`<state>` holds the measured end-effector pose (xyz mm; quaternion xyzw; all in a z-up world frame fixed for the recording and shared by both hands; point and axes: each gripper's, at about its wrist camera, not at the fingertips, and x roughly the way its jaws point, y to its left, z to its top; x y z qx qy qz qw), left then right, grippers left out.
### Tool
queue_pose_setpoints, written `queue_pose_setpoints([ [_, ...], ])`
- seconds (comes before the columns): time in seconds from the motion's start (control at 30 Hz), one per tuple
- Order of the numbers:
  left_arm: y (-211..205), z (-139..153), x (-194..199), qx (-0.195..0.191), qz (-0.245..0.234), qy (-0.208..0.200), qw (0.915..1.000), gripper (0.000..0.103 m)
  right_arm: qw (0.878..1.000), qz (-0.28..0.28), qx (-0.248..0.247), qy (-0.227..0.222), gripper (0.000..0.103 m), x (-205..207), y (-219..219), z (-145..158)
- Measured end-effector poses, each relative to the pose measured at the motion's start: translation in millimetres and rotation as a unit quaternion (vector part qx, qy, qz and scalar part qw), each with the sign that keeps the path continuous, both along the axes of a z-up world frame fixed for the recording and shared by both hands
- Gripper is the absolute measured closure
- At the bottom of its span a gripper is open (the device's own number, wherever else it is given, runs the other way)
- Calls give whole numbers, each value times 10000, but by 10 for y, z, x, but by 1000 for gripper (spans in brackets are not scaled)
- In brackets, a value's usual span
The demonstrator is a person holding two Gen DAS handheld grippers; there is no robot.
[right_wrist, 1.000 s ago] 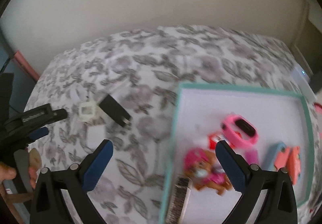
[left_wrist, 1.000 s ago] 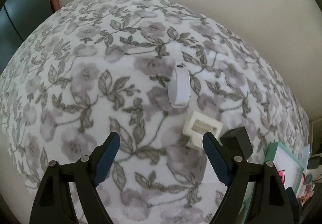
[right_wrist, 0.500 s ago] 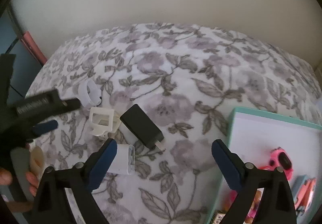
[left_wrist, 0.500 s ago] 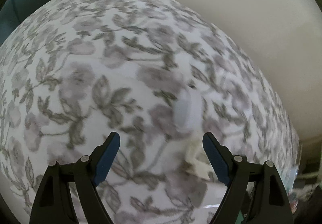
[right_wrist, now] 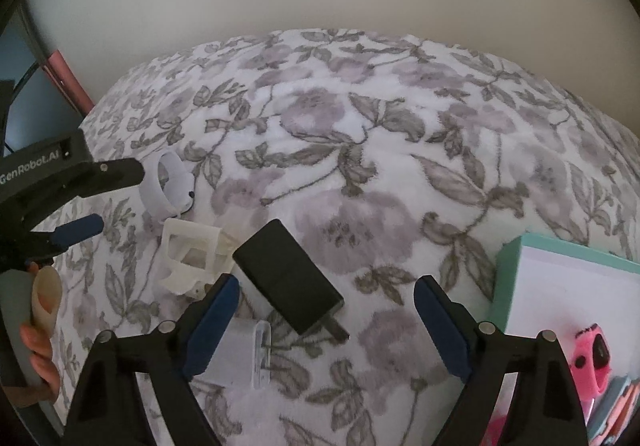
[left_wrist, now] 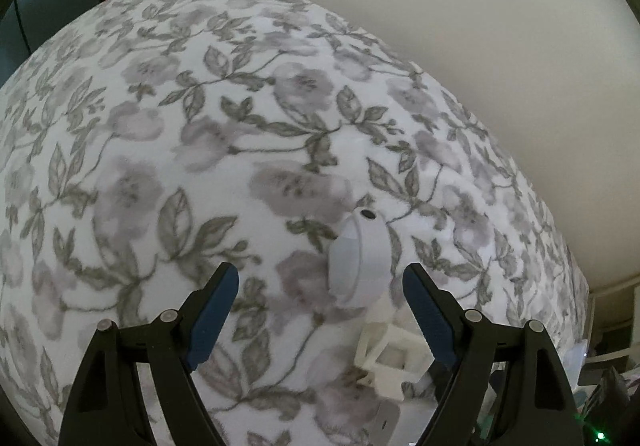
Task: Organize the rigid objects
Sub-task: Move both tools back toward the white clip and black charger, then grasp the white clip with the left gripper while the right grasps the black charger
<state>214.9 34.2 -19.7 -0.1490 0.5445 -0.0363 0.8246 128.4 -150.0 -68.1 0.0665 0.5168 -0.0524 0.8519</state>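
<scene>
- Left gripper (left_wrist: 320, 306), jaws spread wide and empty, hovers over a grey-floral fleece blanket (left_wrist: 200, 165); a round white plastic ring-shaped device (left_wrist: 360, 262) lies between its fingertips, untouched.
- Right gripper (right_wrist: 326, 310), equally wide and empty, frames a black rectangular plug adapter (right_wrist: 288, 278) beside a cream plastic open-frame bracket (right_wrist: 192, 258).
- A teal-rimmed white tray (right_wrist: 560, 286) holds a pink toy watch (right_wrist: 592, 354).

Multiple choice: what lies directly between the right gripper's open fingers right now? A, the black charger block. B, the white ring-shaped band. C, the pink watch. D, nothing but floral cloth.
A: in the right wrist view the black charger block lies on the cloth between the open fingers of the right gripper, untouched.
</scene>
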Motion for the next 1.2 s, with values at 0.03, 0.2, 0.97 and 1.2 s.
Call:
queue_pose_setpoints([
  [0.03, -27, -1, 18, 30, -11, -44, 10000, 18, 10000, 11, 1, -2, 13, 6, 3, -7],
  [0.2, -186, -43, 63, 193, -157, -151, 9996, 19, 10000, 30, 90, 21, 20, 36, -27, -71],
  [0.97, -397, 28, -38, 445, -532, -165, 9975, 84, 9990, -77, 443, 64, 73, -145, -114, 22],
  [1.2, -546, 456, -321, 574, -780, -589, 9936, 84, 9977, -299, 611, 1, 73, -340, -173, 213],
])
